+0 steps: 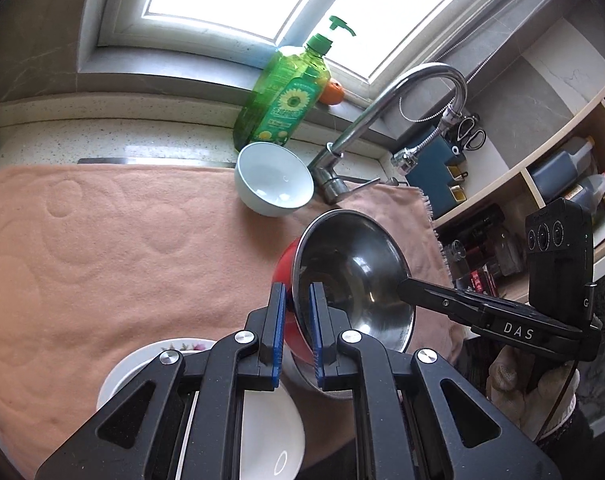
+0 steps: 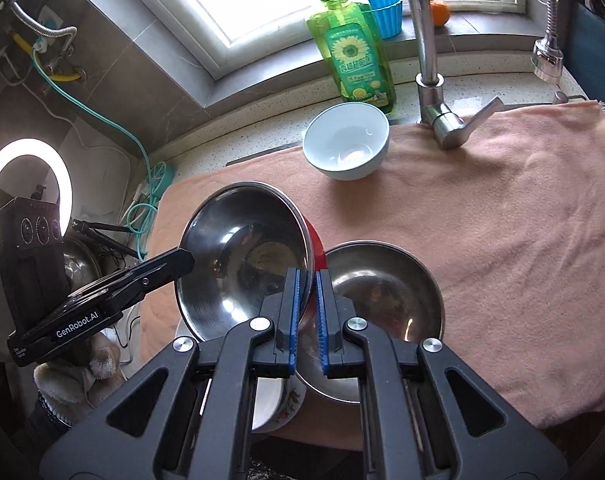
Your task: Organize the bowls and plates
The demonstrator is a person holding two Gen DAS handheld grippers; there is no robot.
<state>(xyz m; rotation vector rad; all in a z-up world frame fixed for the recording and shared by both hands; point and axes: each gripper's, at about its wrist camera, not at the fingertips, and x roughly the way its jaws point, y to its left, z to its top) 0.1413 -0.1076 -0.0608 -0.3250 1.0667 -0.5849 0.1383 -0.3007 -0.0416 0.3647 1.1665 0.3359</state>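
A steel bowl with a red outside (image 1: 350,264) (image 2: 242,248) hangs tilted above the peach towel (image 1: 102,248) (image 2: 502,220), held by both grippers. My left gripper (image 1: 296,292) (image 2: 184,258) is shut on one side of its rim. On the opposite side, my right gripper (image 2: 308,276) (image 1: 406,286) is shut on the rim too. A second steel bowl (image 2: 386,292) rests on the towel just right of it. A white bowl with a flower pattern (image 1: 270,432) (image 2: 286,400) sits below, partly hidden by the grippers. A pale white bowl (image 1: 274,180) (image 2: 346,140) stands near the faucet.
A green dish soap bottle (image 1: 282,96) (image 2: 354,52) and the faucet (image 1: 382,112) (image 2: 426,40) stand behind the towel, with an orange (image 2: 438,12) and a blue cup (image 2: 386,12) on the sill. Shelves with bottles (image 1: 562,176) are at the right. A ring light (image 2: 26,196) glows at the left.
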